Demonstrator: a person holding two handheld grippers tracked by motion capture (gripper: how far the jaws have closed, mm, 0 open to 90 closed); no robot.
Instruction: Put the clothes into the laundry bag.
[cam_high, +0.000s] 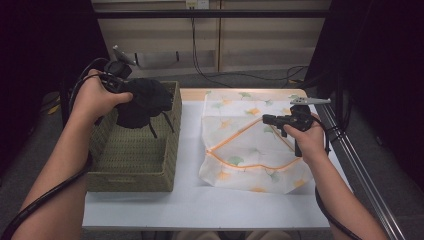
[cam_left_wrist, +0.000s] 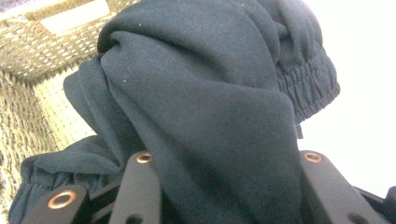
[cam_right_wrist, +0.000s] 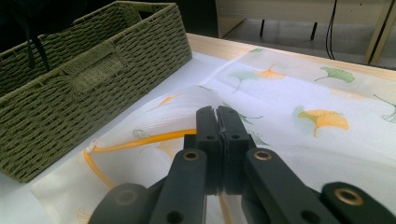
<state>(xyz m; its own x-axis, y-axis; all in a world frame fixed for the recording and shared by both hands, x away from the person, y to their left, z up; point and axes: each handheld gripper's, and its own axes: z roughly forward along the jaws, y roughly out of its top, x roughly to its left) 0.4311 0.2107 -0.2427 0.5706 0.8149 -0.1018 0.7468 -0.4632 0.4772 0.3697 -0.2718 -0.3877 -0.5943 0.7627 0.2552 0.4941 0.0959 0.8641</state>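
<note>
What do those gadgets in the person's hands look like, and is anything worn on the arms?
Each hand holds a black tool. The right gripper has two flat black jaws on hinged black links with copper-coloured rivets. The left gripper shows the same links and rivets. A thick black cable trails from each. The right one carries a grey three-cornered plate. The forearms are bare, no sleeves.

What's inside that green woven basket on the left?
Above the green woven basket the left tool holds a bunched black garment, which hangs partly into it. Below, bare woven floor shows; the part under the cloth is hidden.
</note>
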